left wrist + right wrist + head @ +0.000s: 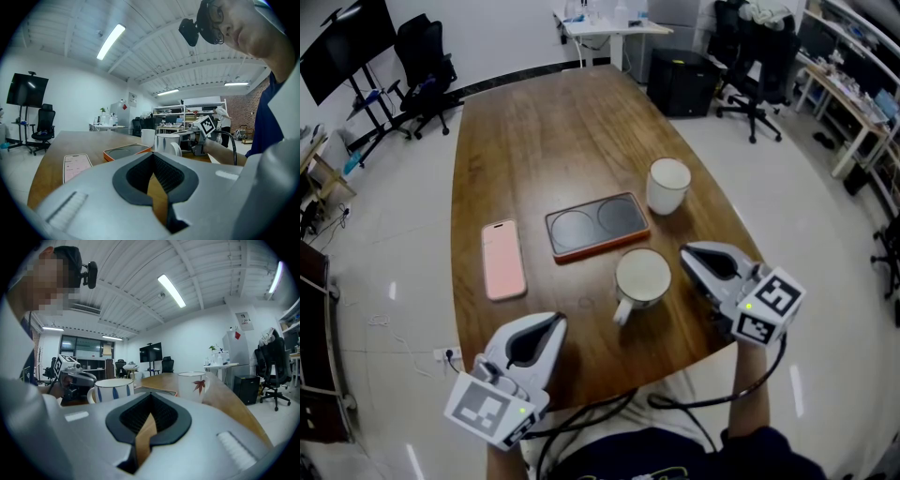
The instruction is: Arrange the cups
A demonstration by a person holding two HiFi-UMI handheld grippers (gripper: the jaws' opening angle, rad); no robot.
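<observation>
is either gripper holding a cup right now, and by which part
Nothing is held; the left gripper and right gripper both show jaws closed together, empty.

Office-laboratory workroom. Long wooden conference table (534, 141) at centre. Past its far end: black swivel chair (427, 56), monitor on wheeled stand (347, 47), white desk (609, 28). To its right: cluttered workbenches (853, 94). Overhead: ceiling strip light (111, 41).
</observation>
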